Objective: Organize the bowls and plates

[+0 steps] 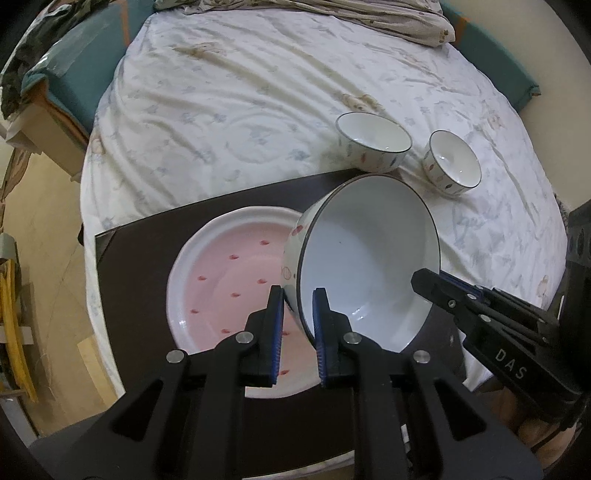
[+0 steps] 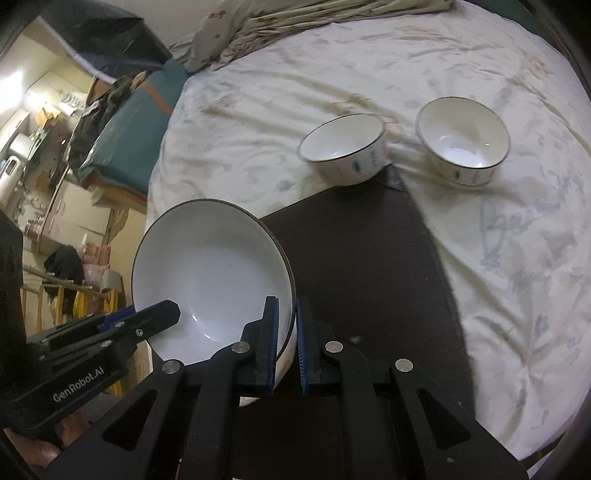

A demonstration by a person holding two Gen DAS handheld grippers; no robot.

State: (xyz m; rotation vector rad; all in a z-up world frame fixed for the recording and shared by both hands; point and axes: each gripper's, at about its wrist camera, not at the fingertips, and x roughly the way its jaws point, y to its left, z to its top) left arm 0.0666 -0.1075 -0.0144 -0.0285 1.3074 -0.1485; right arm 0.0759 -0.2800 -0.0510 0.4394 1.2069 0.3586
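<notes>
A large white bowl (image 1: 369, 266) is held tilted above a pink plate (image 1: 229, 284) with red spots that lies on a dark mat (image 1: 147, 240). My left gripper (image 1: 297, 317) is shut on the bowl's near-left rim. My right gripper (image 2: 286, 328) is shut on the bowl's (image 2: 210, 273) opposite rim; its fingers show in the left wrist view (image 1: 436, 288). Two smaller white bowls stand on the bed sheet beyond the mat: one (image 1: 373, 142) at the mat's far corner, one (image 1: 452, 166) to its right. They also show in the right wrist view, the left one (image 2: 345, 147) and the right one (image 2: 461, 140).
The mat (image 2: 369, 258) lies on a rumpled white sheet (image 1: 240, 110) over a bed. A crumpled blanket (image 1: 332, 14) lies at the far end. Teal bed edges (image 1: 85, 85) and room clutter (image 2: 44, 147) are to the left. The floor (image 1: 44, 258) is at left.
</notes>
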